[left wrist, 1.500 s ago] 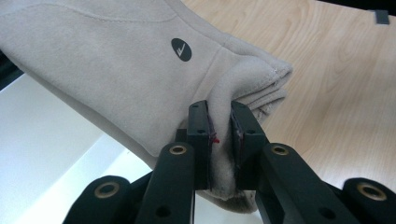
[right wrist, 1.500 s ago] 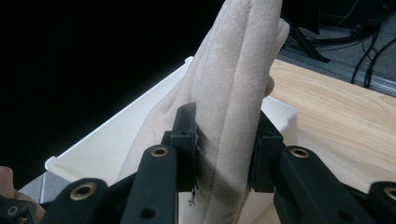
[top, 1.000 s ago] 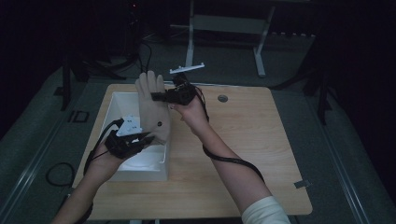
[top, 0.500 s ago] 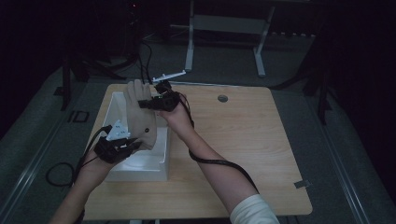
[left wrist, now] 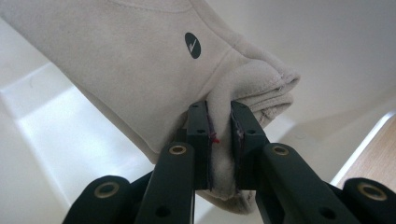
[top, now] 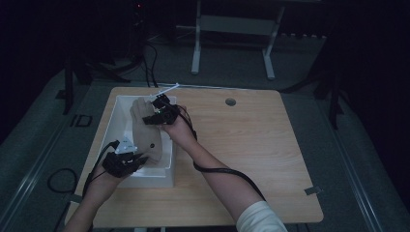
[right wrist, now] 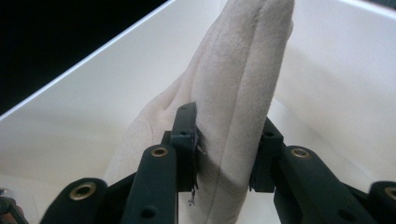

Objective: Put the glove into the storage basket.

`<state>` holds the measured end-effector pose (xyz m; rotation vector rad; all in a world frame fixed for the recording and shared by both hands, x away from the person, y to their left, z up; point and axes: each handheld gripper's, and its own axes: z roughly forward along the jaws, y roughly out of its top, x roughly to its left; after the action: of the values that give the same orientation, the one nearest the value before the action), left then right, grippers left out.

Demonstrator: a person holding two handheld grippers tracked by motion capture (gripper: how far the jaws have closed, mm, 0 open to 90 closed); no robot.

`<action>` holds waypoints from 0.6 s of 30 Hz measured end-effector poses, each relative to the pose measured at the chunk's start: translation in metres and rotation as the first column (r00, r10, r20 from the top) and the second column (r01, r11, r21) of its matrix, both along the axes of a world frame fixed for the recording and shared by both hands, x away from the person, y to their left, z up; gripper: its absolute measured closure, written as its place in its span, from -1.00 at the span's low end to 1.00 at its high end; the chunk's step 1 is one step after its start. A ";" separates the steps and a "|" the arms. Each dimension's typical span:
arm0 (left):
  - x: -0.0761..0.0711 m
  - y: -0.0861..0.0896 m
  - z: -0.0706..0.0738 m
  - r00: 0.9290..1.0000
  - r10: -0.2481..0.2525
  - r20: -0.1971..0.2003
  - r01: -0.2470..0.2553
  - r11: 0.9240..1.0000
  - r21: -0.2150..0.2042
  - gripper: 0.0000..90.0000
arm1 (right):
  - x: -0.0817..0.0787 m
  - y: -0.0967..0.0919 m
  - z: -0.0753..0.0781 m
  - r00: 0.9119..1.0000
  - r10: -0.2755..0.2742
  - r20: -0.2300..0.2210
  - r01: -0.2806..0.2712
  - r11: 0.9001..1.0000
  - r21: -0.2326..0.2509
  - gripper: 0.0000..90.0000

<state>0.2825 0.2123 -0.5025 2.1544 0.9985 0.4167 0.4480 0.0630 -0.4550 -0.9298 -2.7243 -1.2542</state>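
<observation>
Currently we log glove: soft, light, floppy suede above white bin; left gripper clenches cuff, right gripper grasps fingers; we judge hems best hold.

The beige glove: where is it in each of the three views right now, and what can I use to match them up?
High view: the glove is left of centre, held over the white bin.
Left gripper view: the glove fills the upper left, its cuff pinched between the jaws.
Right gripper view: the glove stands at centre, its finger end clamped between the jaws.
Shared landmark: the white bin's walls behind it.
</observation>
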 end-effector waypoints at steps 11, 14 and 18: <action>0.006 -0.007 -0.009 0.999 0.003 -0.042 -0.003 1.000 0.002 0.48 | 0.003 0.008 0.001 0.999 -0.010 0.034 0.013 0.996 -0.092 0.08; 0.007 -0.007 -0.005 0.999 0.035 -0.033 -0.036 0.999 -0.022 0.27 | 0.003 0.007 0.003 0.999 -0.014 0.049 0.018 0.996 -0.088 -0.01; 0.007 -0.007 0.000 0.997 0.070 -0.017 -0.071 0.995 -0.070 -0.03 | 0.001 0.006 0.004 0.999 0.004 0.050 0.000 0.997 -0.076 -0.14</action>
<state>0.2895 0.2058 -0.5026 2.0670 1.0839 0.3940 0.4492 0.0694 -0.4508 -0.9133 -2.8294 -1.1975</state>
